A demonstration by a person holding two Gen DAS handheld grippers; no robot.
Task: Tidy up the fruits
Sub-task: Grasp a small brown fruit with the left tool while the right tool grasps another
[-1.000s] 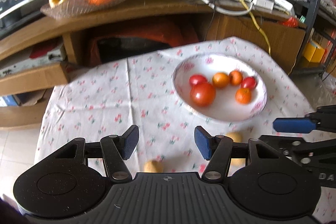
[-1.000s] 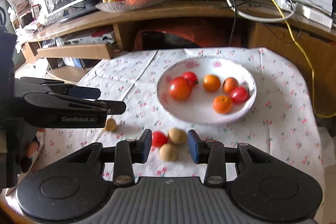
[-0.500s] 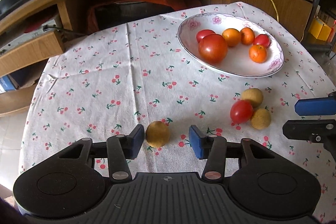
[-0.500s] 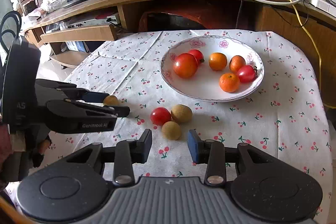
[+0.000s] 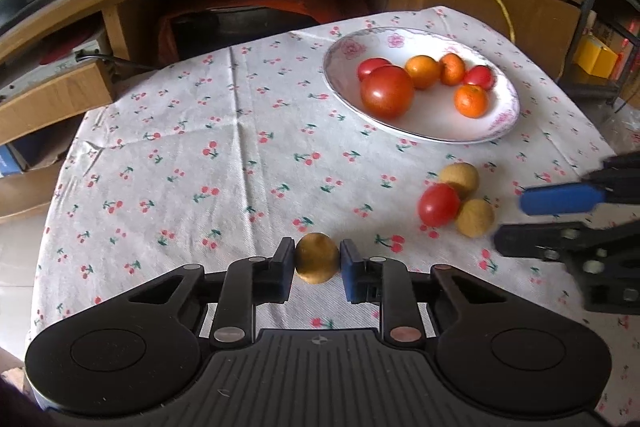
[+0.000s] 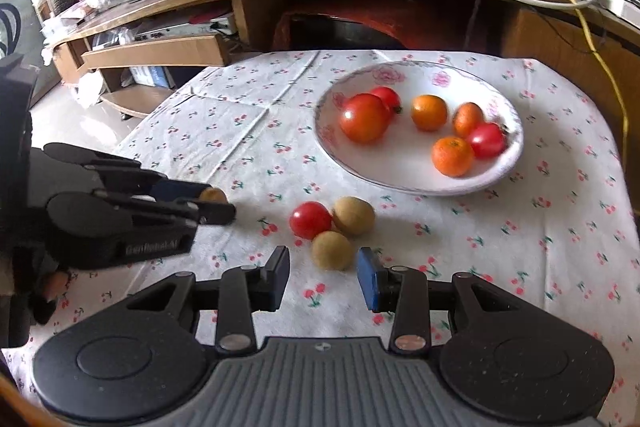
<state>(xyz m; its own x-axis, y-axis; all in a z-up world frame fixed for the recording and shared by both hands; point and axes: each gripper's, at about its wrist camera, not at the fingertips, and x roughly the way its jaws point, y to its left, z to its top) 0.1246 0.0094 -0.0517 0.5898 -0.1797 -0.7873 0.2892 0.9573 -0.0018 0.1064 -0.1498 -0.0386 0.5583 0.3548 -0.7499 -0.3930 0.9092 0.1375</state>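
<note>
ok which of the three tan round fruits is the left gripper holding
The lone tan fruit, clamped in the left gripper. The other two lie loose beside the red tomato.

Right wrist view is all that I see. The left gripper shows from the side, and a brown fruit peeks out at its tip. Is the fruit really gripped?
Observer: Yes. In the left wrist view the left gripper is closed on the brown fruit; both pads touch its sides.
Operator: Does it sit deep between the fingers?
Observer: No, it sits near the pad tips, not back toward the body.
Operator: Does that gripper hide more fruit from me?
Observer: No. The cloth on its far side carries only printed cherries.
</note>
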